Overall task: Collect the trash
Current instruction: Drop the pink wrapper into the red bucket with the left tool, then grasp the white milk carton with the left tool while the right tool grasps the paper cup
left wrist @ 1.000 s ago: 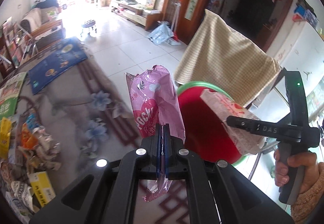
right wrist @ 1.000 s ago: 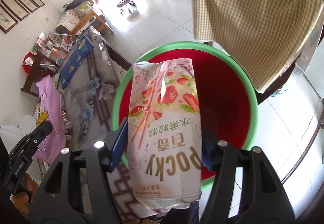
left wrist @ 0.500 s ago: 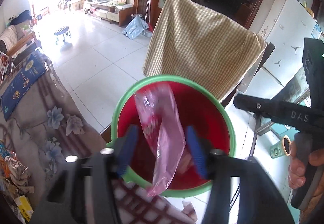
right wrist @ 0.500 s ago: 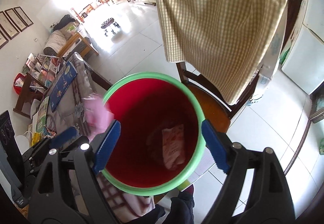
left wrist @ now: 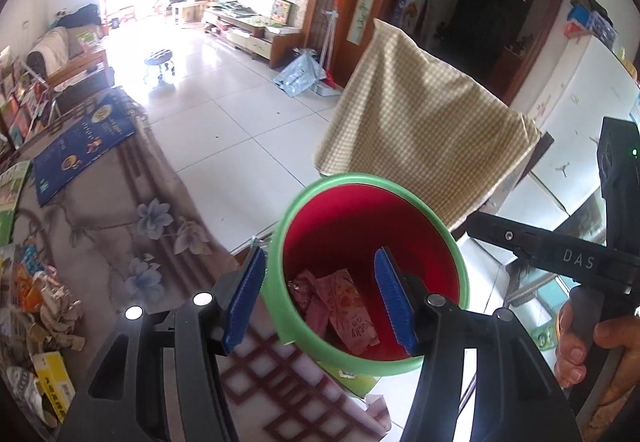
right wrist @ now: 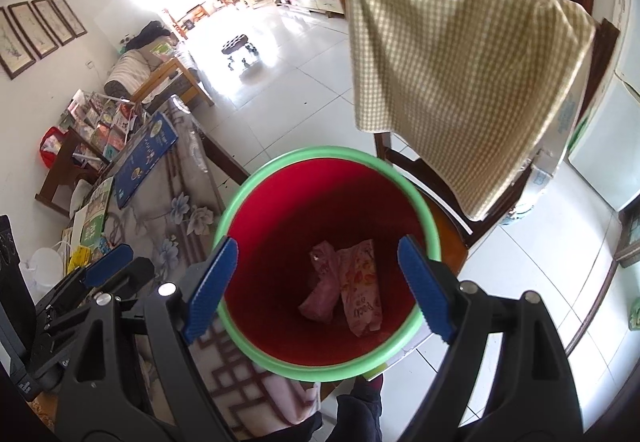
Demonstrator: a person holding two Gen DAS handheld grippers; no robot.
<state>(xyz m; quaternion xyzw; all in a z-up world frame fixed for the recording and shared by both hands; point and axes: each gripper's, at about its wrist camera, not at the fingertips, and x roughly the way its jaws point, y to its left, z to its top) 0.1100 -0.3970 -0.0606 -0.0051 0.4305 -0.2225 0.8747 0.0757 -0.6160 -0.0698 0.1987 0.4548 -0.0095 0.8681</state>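
A red bucket with a green rim (left wrist: 460,266) (right wrist: 430,210) stands beside the table edge. Two wrappers lie at its bottom: a pink wrapper (left wrist: 308,292) (right wrist: 322,282) and a pale strawberry Pocky bag (left wrist: 352,312) (right wrist: 360,288). My left gripper (left wrist: 320,298) is open and empty above the bucket's near rim. My right gripper (right wrist: 316,284) is open and empty, straddling the bucket mouth from above. The right gripper's body (left wrist: 560,258) shows at the right of the left wrist view. The left gripper's blue fingers (right wrist: 108,262) show at the lower left of the right wrist view.
A floral tablecloth table (left wrist: 120,226) lies to the left, with a pile of wrappers and packets (left wrist: 36,306) at its near left and a blue book (left wrist: 84,146) farther back. A chair draped with checked cloth (right wrist: 460,62) stands behind the bucket.
Both grippers opened and dropped their wrappers. The Pocky bag fell first, then the pink wrapper, and both now lie in the bucket. Both grippers hover over the bucket.
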